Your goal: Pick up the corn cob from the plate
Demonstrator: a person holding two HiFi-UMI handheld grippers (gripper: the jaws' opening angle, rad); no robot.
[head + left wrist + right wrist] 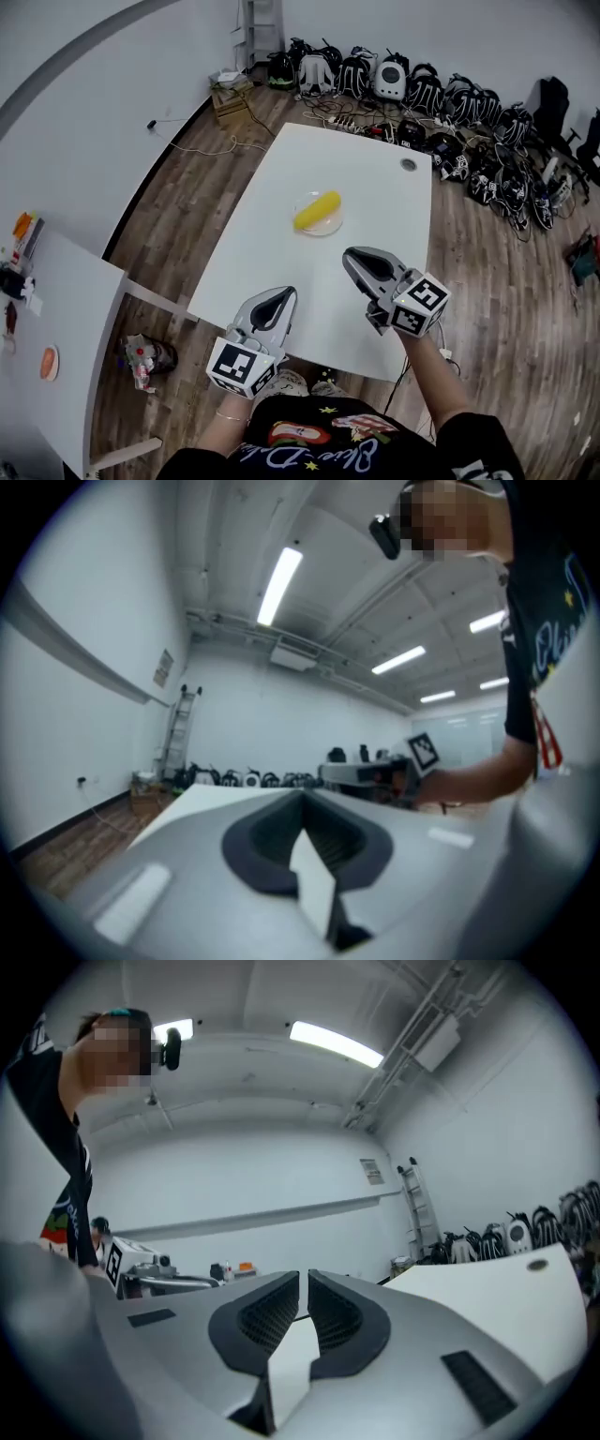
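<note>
A yellow corn cob [317,210] lies across a small clear plate [323,226] in the middle of the white table [281,253]. My left gripper [285,296] hovers over the table's near edge, below and left of the plate, jaws shut and empty. Closer to the plate, just below and right of it, my right gripper [351,256] is also shut with nothing held. Neither gripper view shows the corn. The left gripper [302,801] view looks level across the table toward the right gripper's marker cube [422,751]. The right gripper [303,1281] view faces a bare wall.
Several backpacks and helmets [422,94] line the far wall, with cables and a cardboard box [231,101] on the wood floor. A second white table [47,328] with small items stands at left. A round grommet [408,164] sits near the main table's far right corner.
</note>
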